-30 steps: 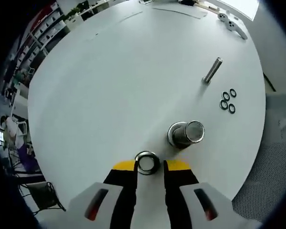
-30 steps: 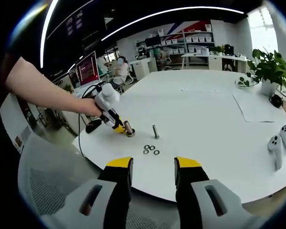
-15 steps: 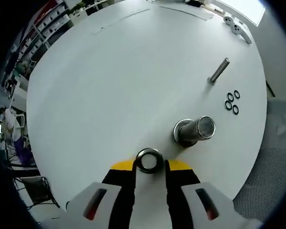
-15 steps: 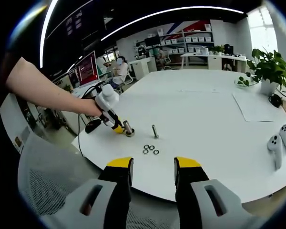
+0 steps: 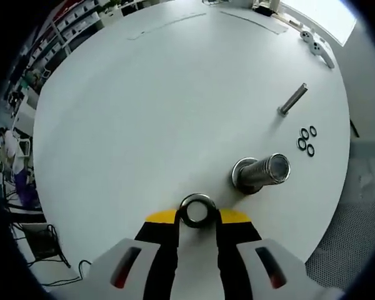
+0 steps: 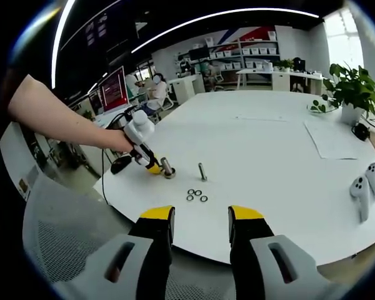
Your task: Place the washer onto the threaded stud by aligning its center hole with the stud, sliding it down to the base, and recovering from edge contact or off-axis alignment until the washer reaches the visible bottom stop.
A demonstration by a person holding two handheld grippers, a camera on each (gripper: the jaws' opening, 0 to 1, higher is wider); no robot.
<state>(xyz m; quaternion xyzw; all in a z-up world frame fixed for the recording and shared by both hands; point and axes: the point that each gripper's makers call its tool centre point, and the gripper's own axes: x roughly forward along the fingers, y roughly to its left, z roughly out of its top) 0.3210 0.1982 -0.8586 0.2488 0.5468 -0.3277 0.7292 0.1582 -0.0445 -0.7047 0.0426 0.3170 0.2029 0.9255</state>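
Left claw [image 5: 197,217] grips a washer [image 5: 196,209] over the white surface [image 5: 144,106], near the threaded stud [image 5: 262,173]. Right claw [image 6: 200,219] open, empty, well apart.

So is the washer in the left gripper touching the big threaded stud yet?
Apart: the left gripper view shows bare table between the washer and the stud.

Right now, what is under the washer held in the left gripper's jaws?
Bare white table shows around the washer in the left gripper. The large threaded stud stands off to the side. The surface directly beneath is covered.
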